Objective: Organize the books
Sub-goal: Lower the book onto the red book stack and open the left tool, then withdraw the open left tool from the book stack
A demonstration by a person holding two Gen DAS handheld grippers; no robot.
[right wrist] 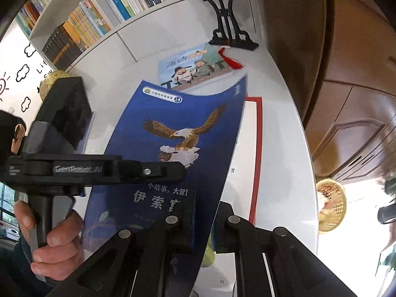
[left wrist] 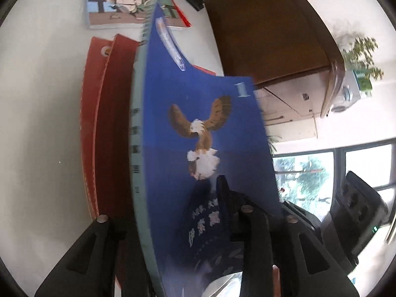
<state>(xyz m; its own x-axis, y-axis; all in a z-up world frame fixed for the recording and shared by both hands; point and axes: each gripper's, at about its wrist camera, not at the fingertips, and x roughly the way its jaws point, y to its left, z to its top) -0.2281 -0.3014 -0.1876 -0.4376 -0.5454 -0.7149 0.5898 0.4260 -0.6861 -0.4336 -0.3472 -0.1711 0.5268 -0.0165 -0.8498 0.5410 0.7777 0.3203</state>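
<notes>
A blue book with an eagle on its cover (right wrist: 173, 133) is held above the white table, tilted and bent. My right gripper (right wrist: 205, 210) is shut on its lower edge. My left gripper (right wrist: 178, 170) is shut on the same blue book (left wrist: 198, 128), seen from the side. Under it lies a red-bordered book (right wrist: 255, 148), which shows as a red cover in the left wrist view (left wrist: 104, 128). A cartoon picture book (right wrist: 193, 70) lies flat further back; it also shows in the left wrist view (left wrist: 118, 2).
A black ornament stand (right wrist: 230, 34) with a red tassel stands behind the cartoon book. A white bookshelf (right wrist: 99, 17) full of books lines the back. A small globe (right wrist: 49, 81) sits at left. A wooden cabinet (right wrist: 346, 99) and a yellow basket (right wrist: 331, 205) lie beyond the table edge (right wrist: 297, 113).
</notes>
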